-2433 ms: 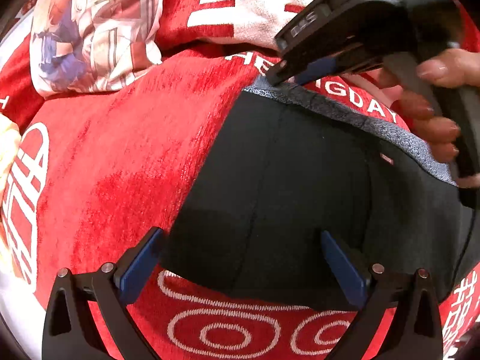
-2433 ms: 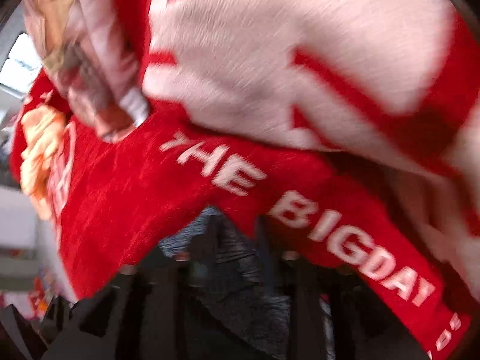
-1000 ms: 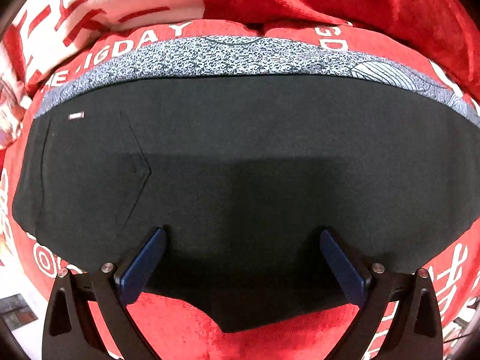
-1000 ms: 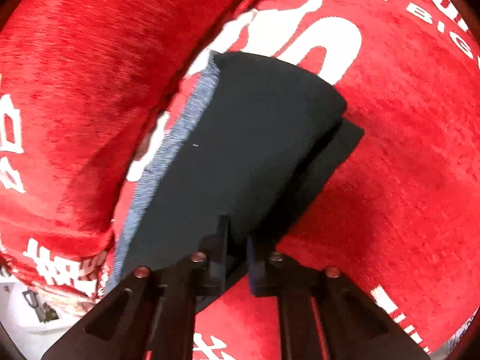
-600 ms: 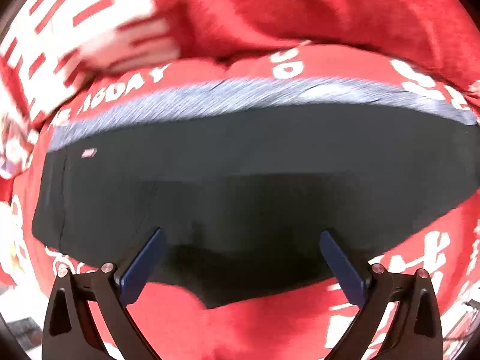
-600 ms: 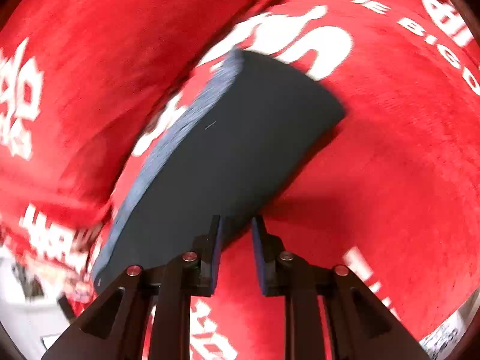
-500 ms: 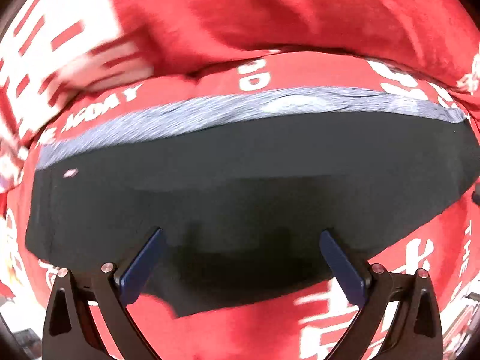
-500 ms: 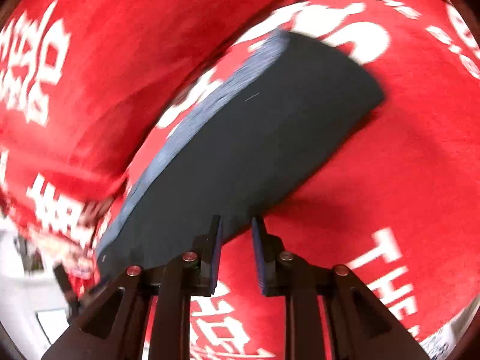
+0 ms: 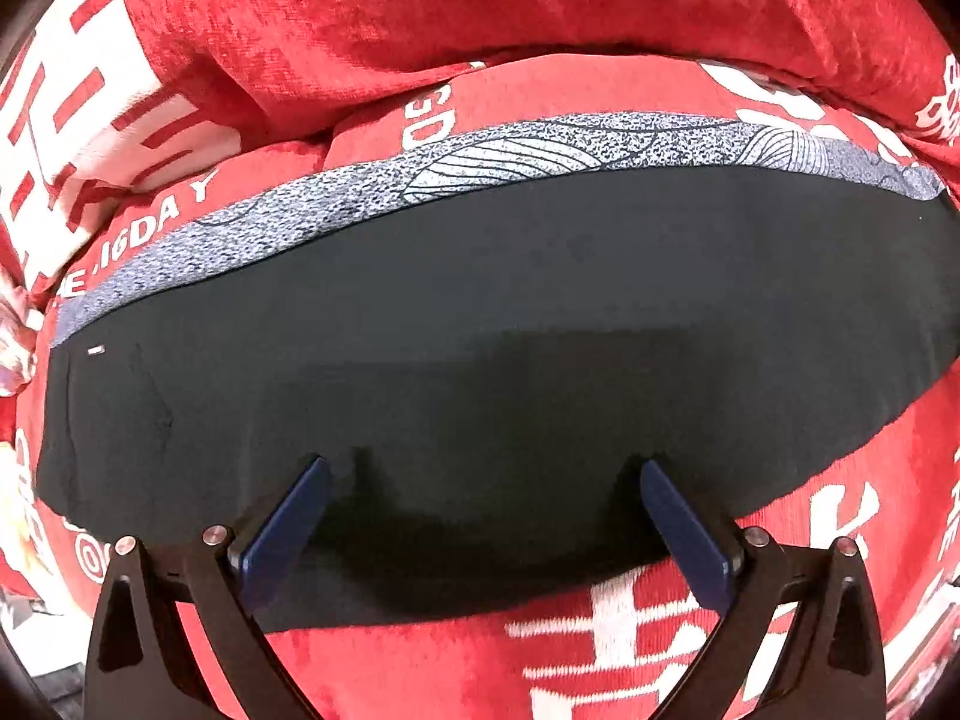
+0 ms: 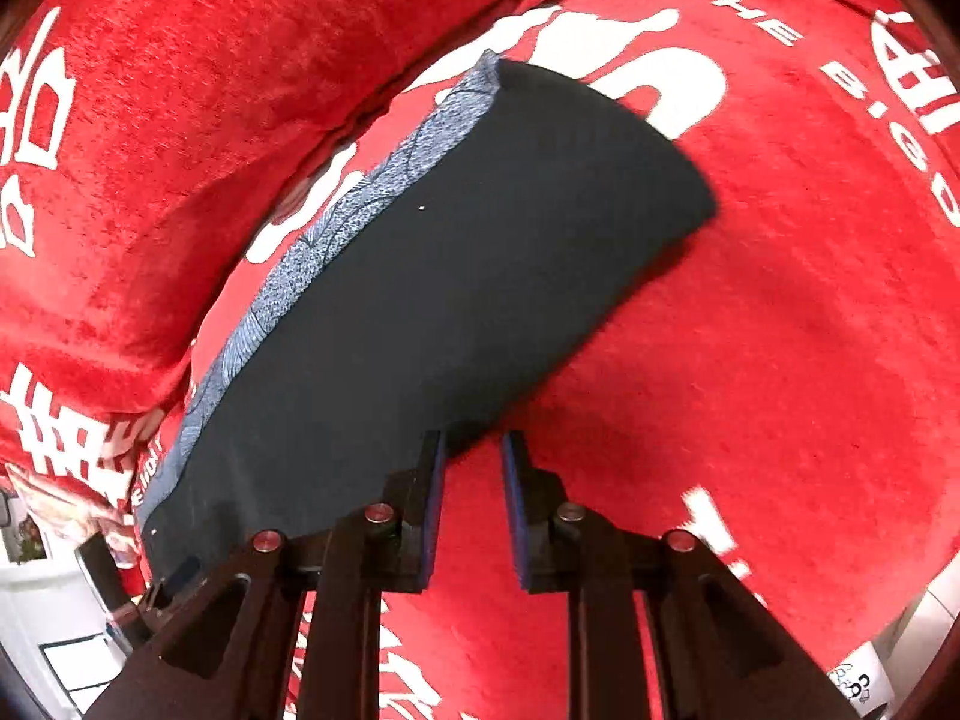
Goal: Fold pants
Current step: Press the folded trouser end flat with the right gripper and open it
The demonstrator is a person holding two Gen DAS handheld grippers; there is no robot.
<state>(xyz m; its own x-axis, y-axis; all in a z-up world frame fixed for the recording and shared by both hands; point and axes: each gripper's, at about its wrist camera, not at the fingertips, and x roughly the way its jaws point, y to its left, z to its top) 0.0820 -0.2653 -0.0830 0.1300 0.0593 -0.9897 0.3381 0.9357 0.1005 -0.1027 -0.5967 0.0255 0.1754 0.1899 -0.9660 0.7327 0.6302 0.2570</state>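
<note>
Presently listed. Pants [image 9: 510, 324]: dark, folded into a flat band on red printed blanket [image 9: 480, 18]; patterned grey waistband [image 9: 540, 150] along far edge, away from both tongs. Left tongs [image 9: 480, 510]: spread wide, empty, poised over near edge of pants, apparently ready to press or pinch next fold. Right tongs [image 10: 471, 474]: slightly parted, gripping nothing, left finger [image 10: 429, 501] just beside near hem, seemingly let go after laying cloth flat. Layers beneath top fold: hidden, count unclear. Near hem under left tongs: lost in shadow. Legs: not distinguishable. Blanket lettering: cut off at frame edges.
</note>
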